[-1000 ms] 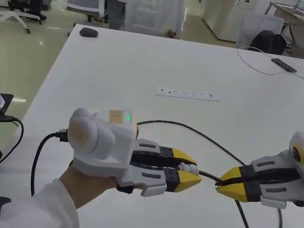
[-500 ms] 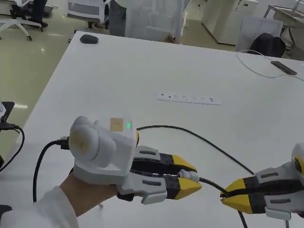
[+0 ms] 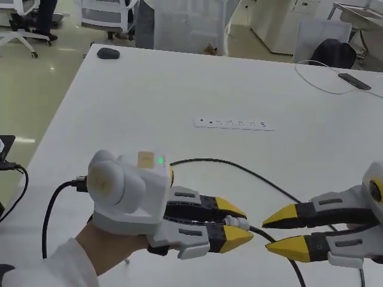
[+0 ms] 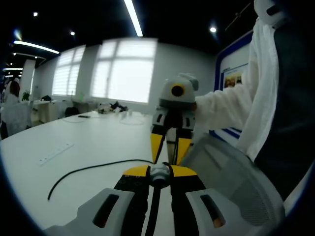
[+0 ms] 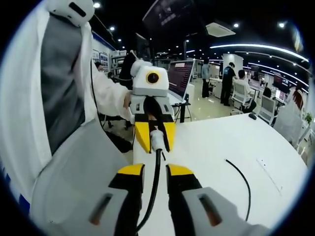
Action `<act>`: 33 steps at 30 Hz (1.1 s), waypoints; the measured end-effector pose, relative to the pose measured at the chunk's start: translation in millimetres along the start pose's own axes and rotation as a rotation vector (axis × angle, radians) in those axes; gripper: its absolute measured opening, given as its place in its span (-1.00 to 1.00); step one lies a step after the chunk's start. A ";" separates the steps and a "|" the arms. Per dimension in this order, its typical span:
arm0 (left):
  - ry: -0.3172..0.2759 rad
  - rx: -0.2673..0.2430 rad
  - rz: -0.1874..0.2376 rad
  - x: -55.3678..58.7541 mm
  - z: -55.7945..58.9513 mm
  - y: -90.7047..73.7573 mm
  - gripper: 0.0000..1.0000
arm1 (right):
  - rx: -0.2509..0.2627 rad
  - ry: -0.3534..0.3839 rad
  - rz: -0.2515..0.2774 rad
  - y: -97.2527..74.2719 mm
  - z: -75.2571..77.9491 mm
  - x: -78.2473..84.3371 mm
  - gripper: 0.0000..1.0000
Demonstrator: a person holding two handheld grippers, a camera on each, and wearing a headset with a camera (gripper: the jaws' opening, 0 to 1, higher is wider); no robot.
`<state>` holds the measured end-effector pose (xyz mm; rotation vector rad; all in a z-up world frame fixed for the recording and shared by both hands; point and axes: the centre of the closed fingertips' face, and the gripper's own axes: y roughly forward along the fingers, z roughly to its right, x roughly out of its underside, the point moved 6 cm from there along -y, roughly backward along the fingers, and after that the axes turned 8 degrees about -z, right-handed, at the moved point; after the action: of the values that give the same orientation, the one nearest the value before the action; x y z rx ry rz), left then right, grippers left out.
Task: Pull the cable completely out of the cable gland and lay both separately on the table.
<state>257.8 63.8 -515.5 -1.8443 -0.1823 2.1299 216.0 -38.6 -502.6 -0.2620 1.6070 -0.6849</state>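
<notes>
My left gripper (image 3: 244,224) is shut on the small white cable gland (image 3: 237,222), held just above the white table (image 3: 179,89). The black cable (image 3: 239,169) comes out of the gland toward the right and passes between the jaws of my right gripper (image 3: 274,233), which stand open on either side of it. In the left gripper view the gland (image 4: 160,172) sits between my fingertips, with the right gripper (image 4: 170,145) facing it. The right gripper view shows the cable (image 5: 156,172) running untouched between my jaws to the gland (image 5: 156,139) in the left gripper (image 5: 153,135).
A white power strip (image 3: 234,123) lies mid-table. A dark mouse (image 3: 108,53) rests at the far left corner. A black bag (image 3: 334,52) and a flat dark device (image 3: 353,82) are at the far right. The cable's slack loops across the table behind both grippers.
My right gripper, which was shut on the cable close to the gland, has opened its jaws. The left gripper still holds the gland in the same place.
</notes>
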 end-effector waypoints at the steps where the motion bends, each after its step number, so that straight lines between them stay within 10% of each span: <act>1: 0.001 0.001 -0.002 -0.2 0.0 0.5 -0.67 | -0.005 -0.010 0.005 1.9 -0.9 -2.8 -0.64; 33: 0.020 -0.028 -0.049 1.5 -5.9 -1.5 -0.67 | 0.021 0.041 -0.053 -4.0 16.9 37.3 -0.91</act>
<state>263.7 65.1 -517.5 -1.8568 -0.2513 2.0850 225.1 -66.6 -531.3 -0.2778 1.6358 -0.7513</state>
